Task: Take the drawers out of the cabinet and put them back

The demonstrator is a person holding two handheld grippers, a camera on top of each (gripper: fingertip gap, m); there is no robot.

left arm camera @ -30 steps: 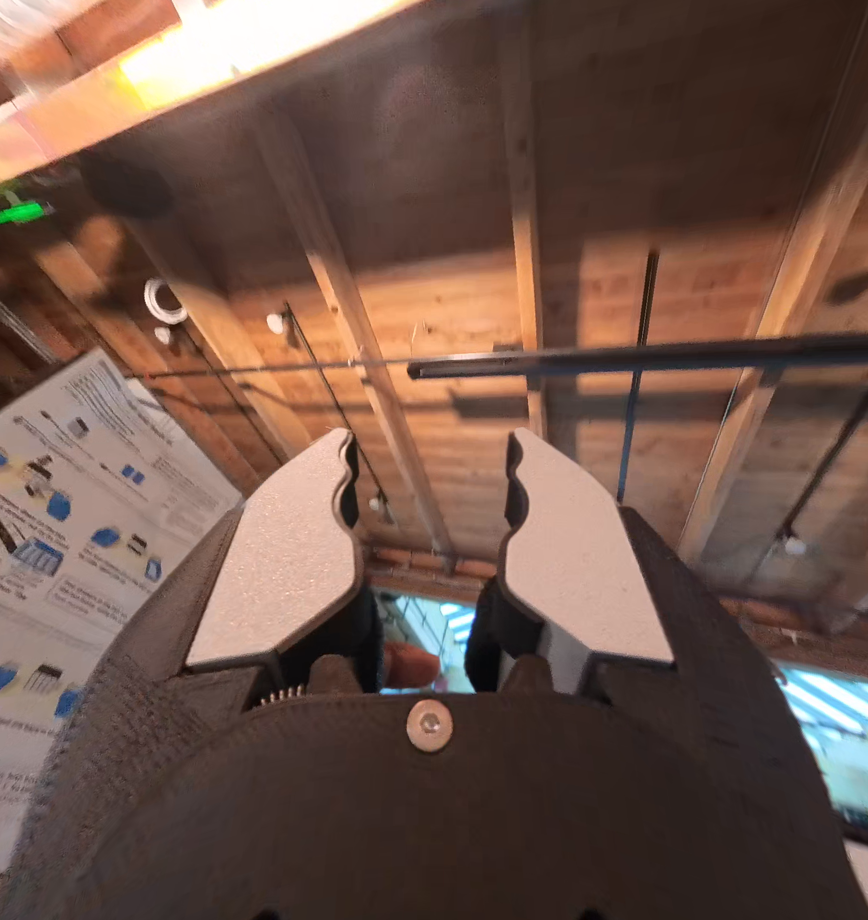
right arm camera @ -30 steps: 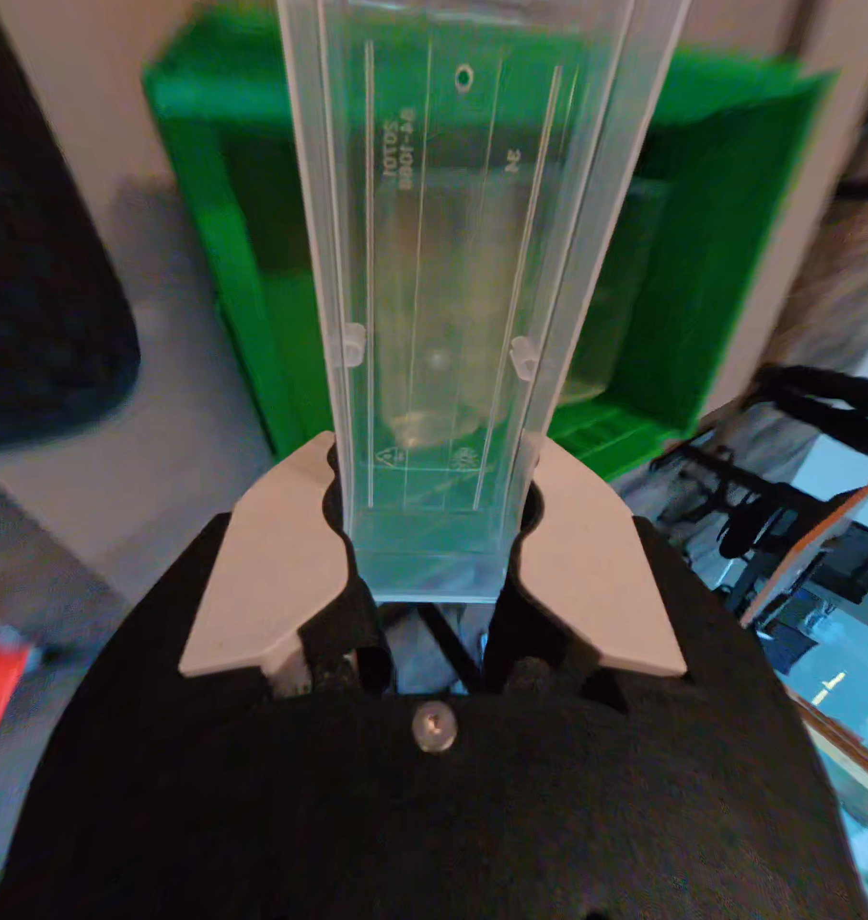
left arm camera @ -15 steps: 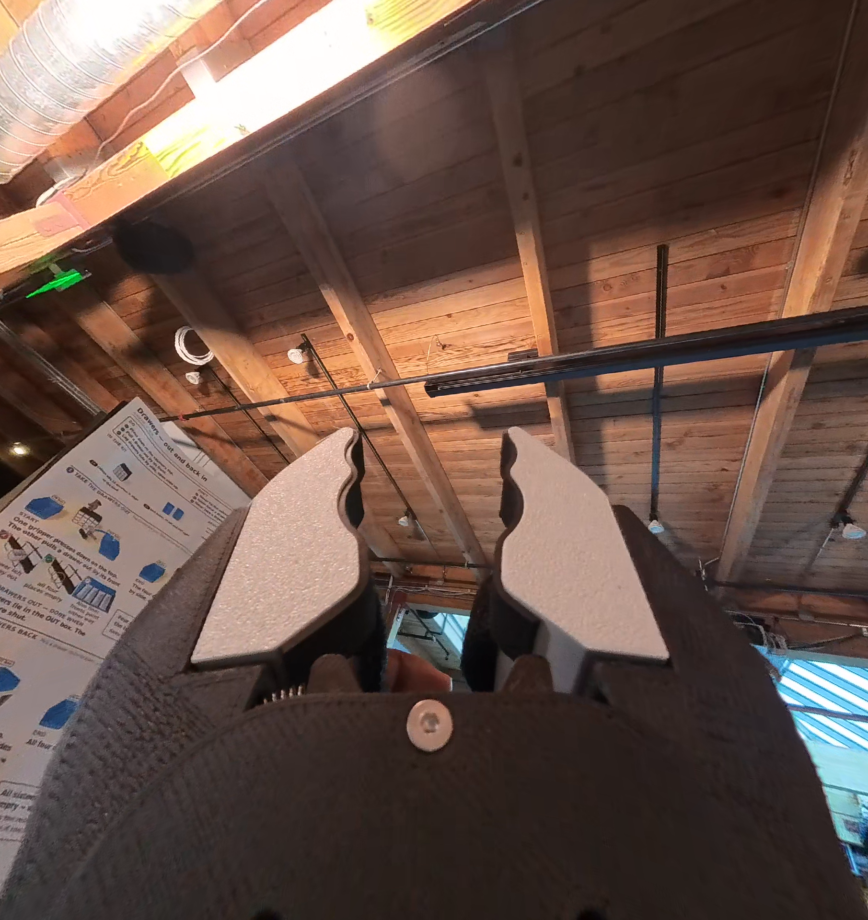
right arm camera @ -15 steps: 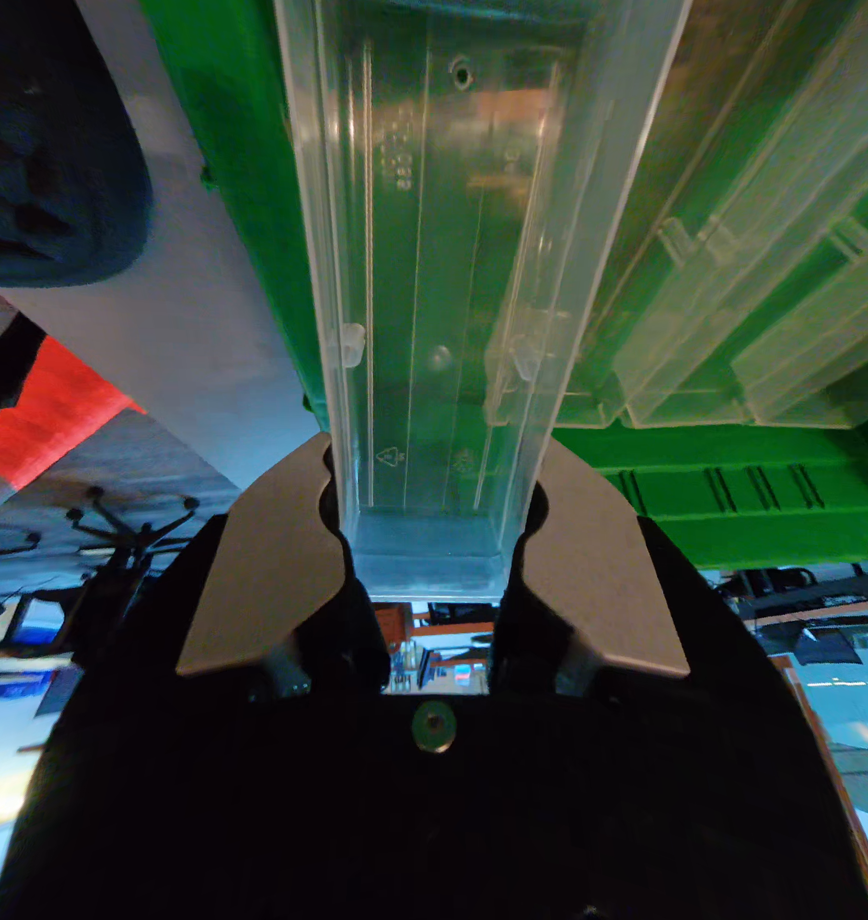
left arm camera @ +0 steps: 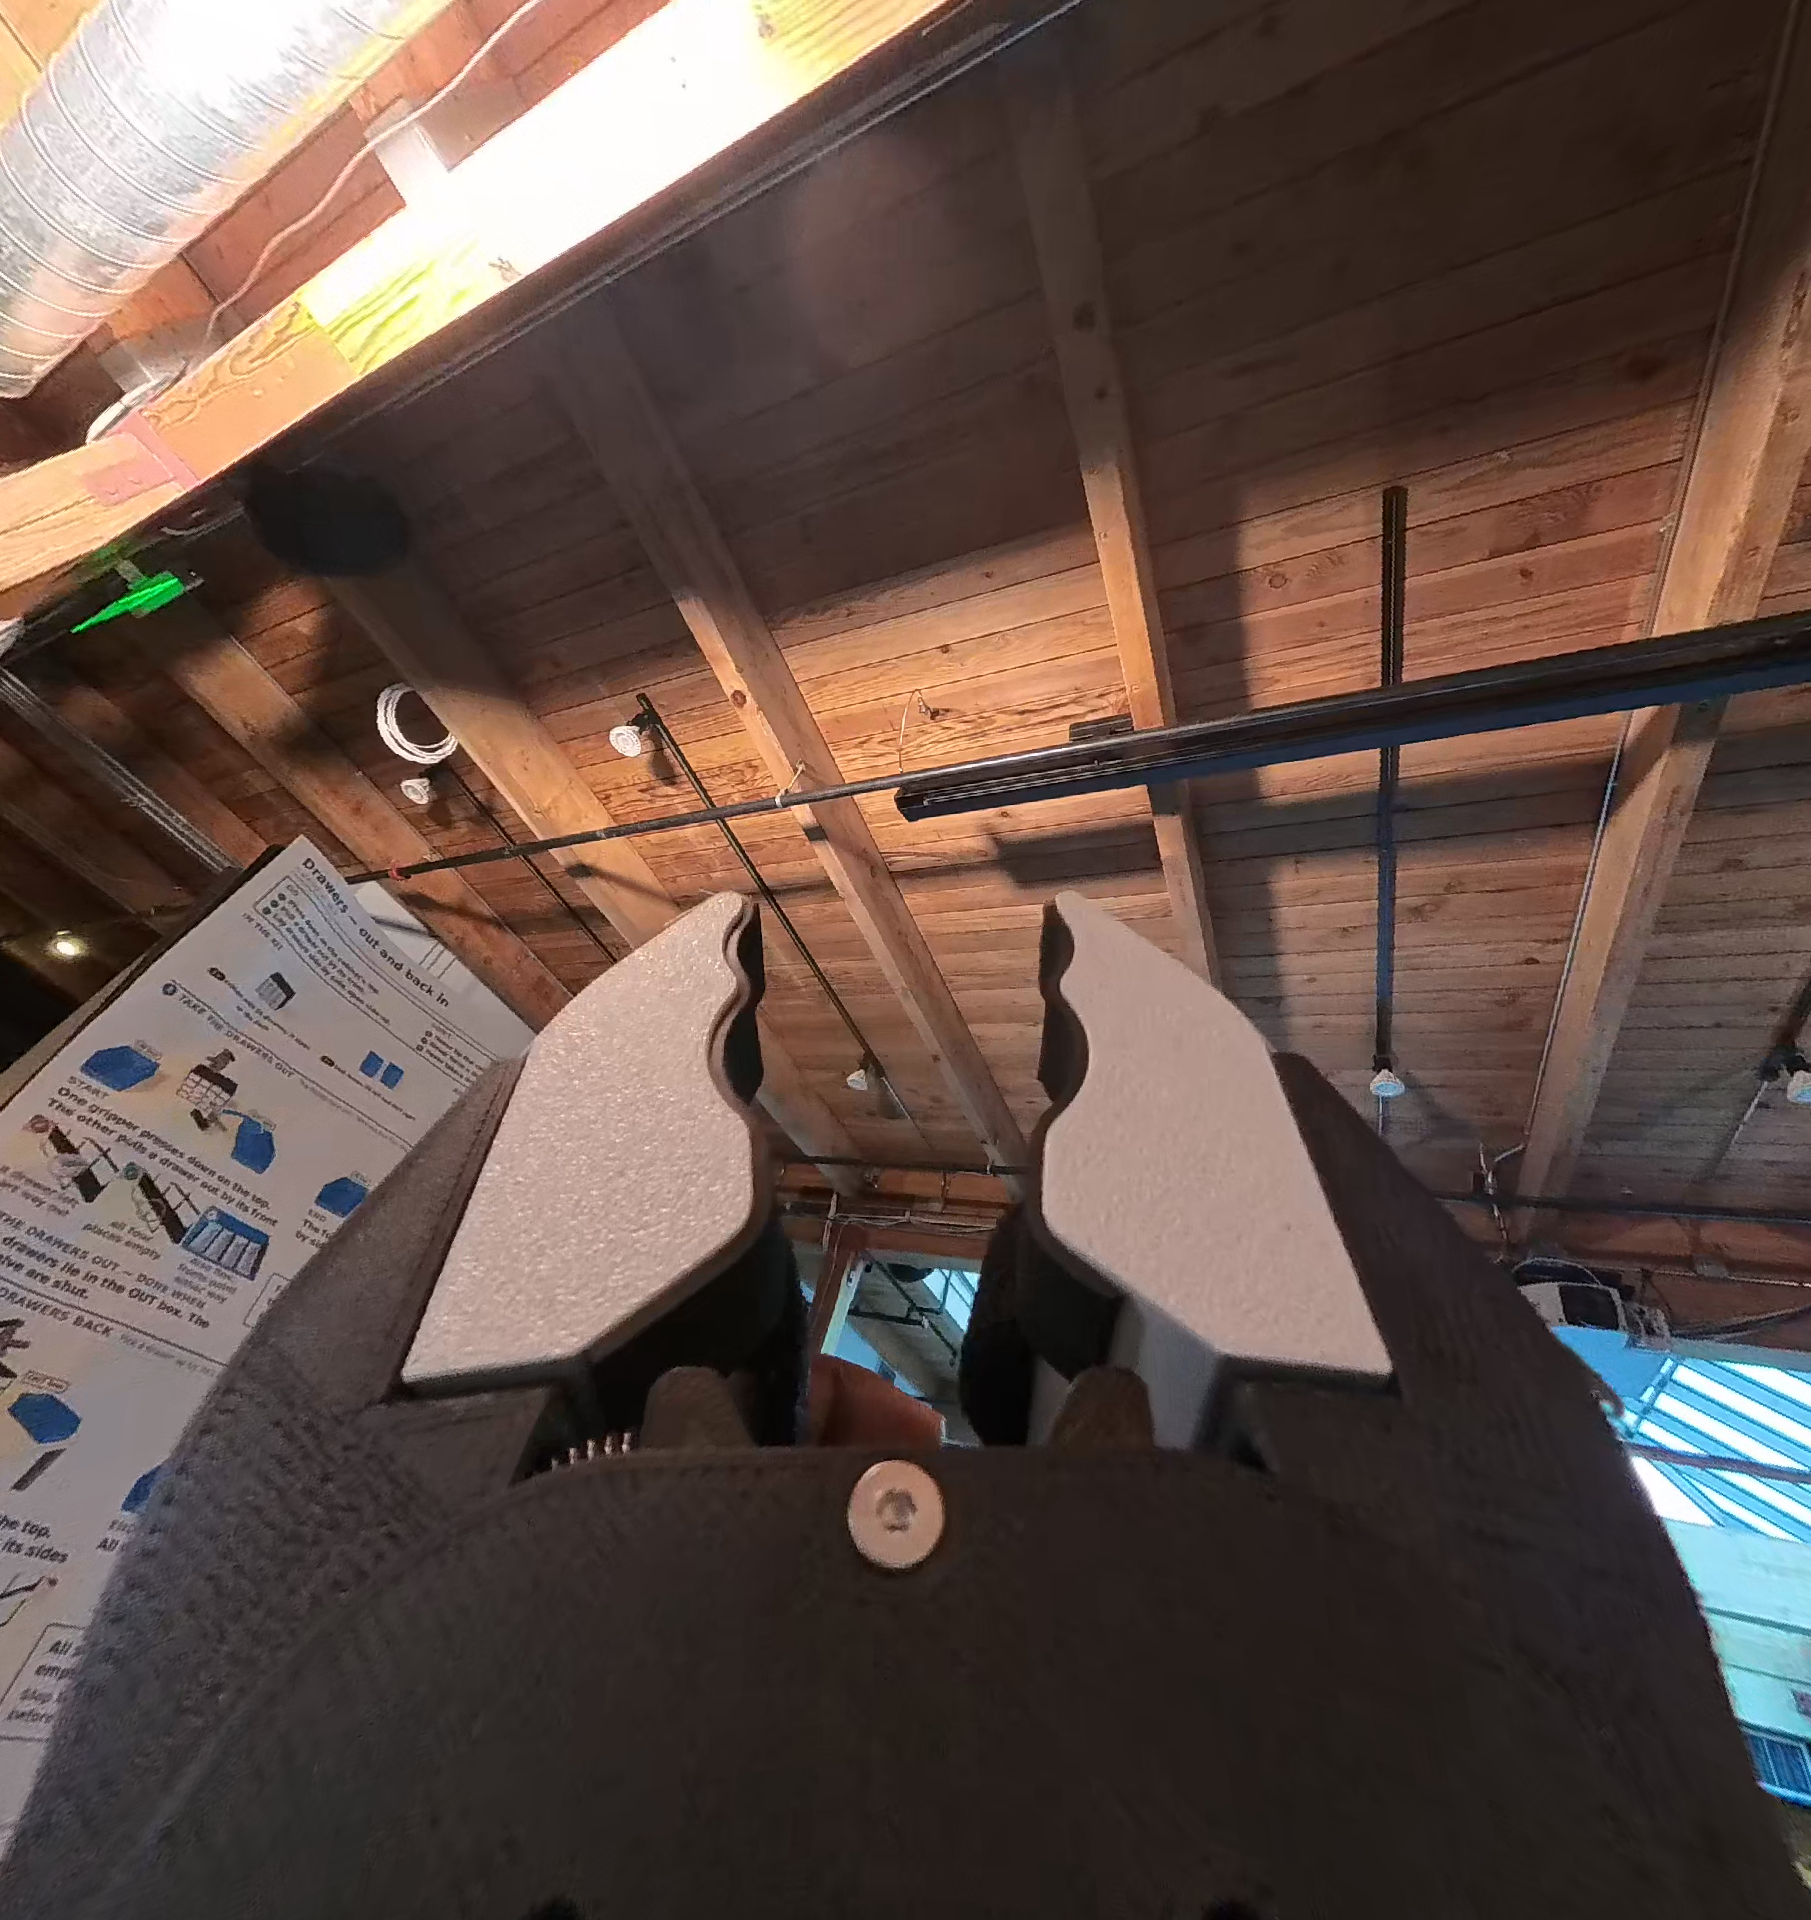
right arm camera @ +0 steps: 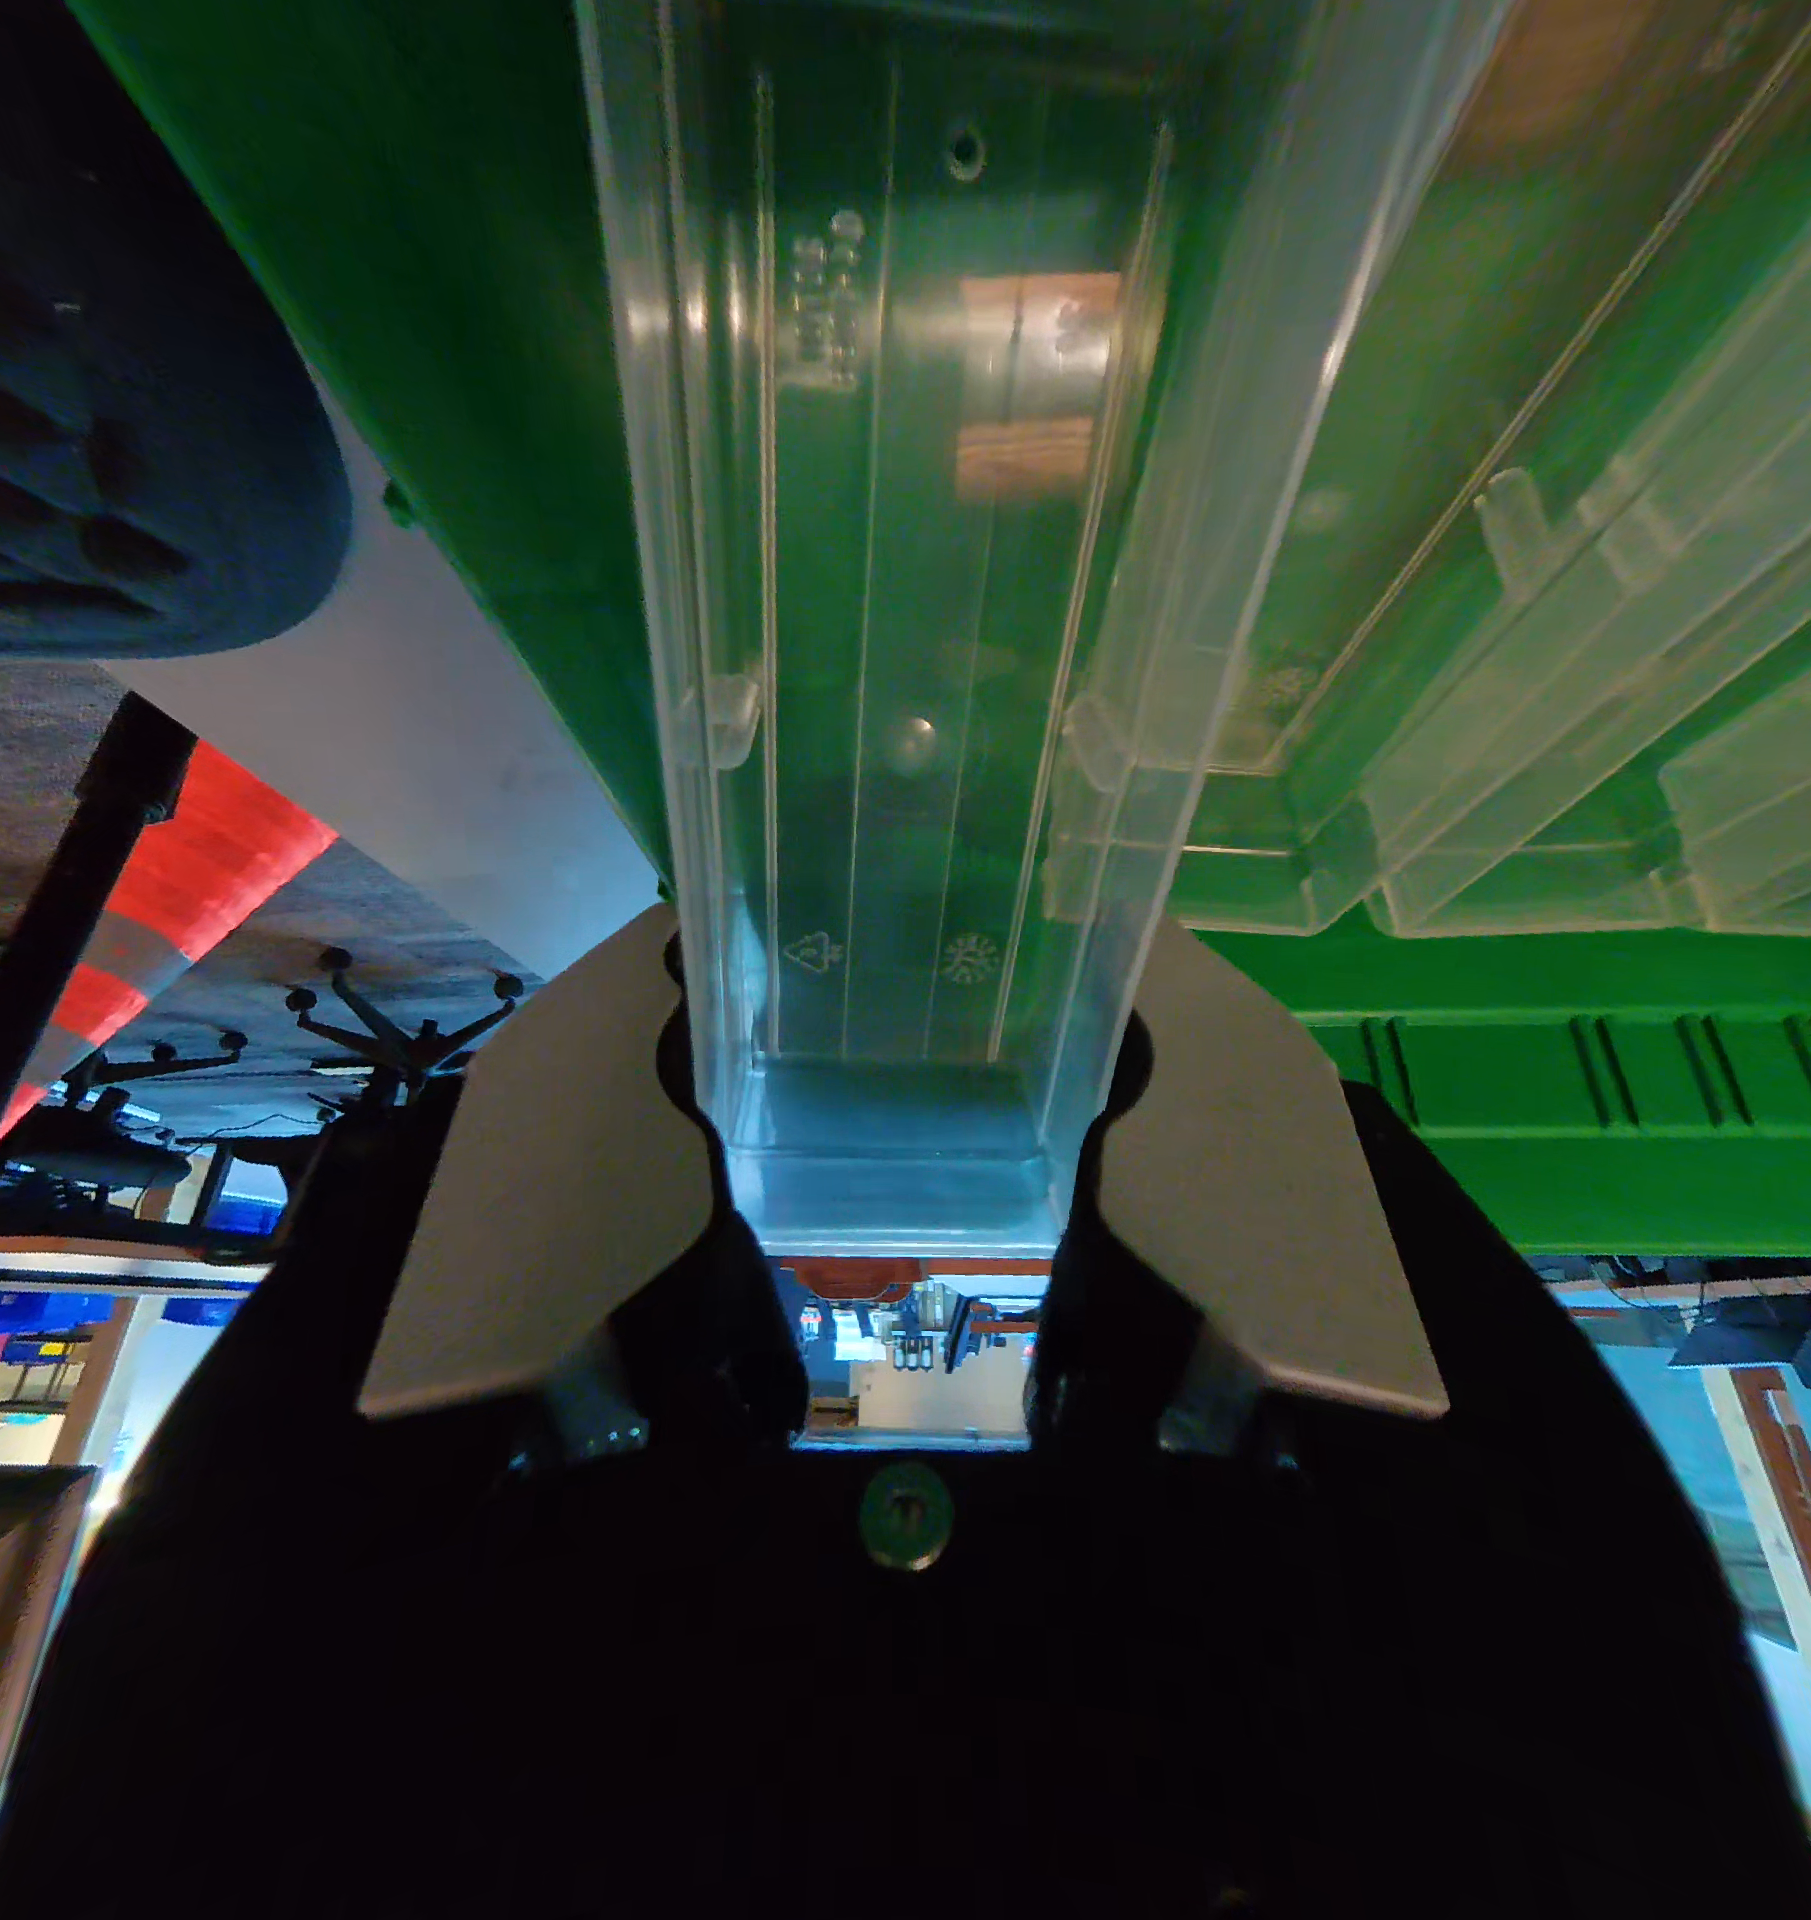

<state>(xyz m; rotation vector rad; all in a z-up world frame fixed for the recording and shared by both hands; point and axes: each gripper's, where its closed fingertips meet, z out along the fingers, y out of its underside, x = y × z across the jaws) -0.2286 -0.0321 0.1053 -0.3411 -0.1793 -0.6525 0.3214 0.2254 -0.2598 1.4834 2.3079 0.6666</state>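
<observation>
My right gripper (right arm camera: 906, 977) is shut on a clear plastic drawer (right arm camera: 911, 582), gripping its near end by both side walls. The drawer runs lengthwise away from me into a green bin (right arm camera: 1566, 1132), against the bin's left wall. Other clear drawers (right arm camera: 1566, 665) lie in the bin to its right. My left gripper (left arm camera: 899, 935) is open and empty, pointing up at a wooden ceiling (left arm camera: 1244, 436). The cabinet is not in view.
A white table surface (right arm camera: 433, 686) lies left of the green bin, with a dark blue object (right arm camera: 101, 416) on it. An instruction poster (left arm camera: 153, 1195) stands left of the left gripper. Black rails (left arm camera: 1400, 717) and a bright lamp (left arm camera: 589, 135) hang from the ceiling.
My right gripper has carried the clear drawer forward into the green bin, beside the other drawers. The left gripper has tilted slightly and stays open.
</observation>
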